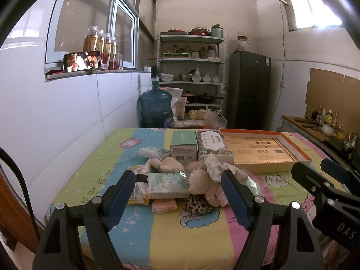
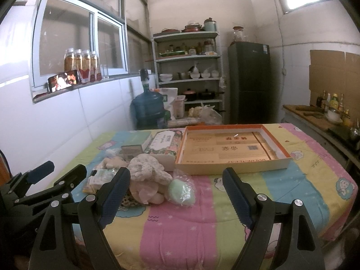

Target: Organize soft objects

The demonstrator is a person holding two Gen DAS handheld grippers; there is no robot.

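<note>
Soft pile centre frame on the striped bedsheet (image 2: 202,225): 1 plush bear (image 1: 200,185), 1 tissue pack (image 1: 167,184), 1 floral scrunchie (image 2: 149,171), 1 green sponge in plastic (image 2: 182,192), 1 leopard-print piece (image 1: 196,204). Behind it: 2 boxes, green box (image 1: 183,145) and floral tissue box (image 1: 212,146). Orange-rimmed tray (image 2: 231,148) upper right holds flat printed cartons. Left gripper (image 1: 177,199) and right gripper (image 2: 176,196) both hover low at near edge, jaws spread wide, holding nothing.

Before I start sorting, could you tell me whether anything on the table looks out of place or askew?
Nothing is spilled or damaged. The soft items lie jumbled in one overlapping heap left of the orange-rimmed box, whose tray holds none of them.
</note>
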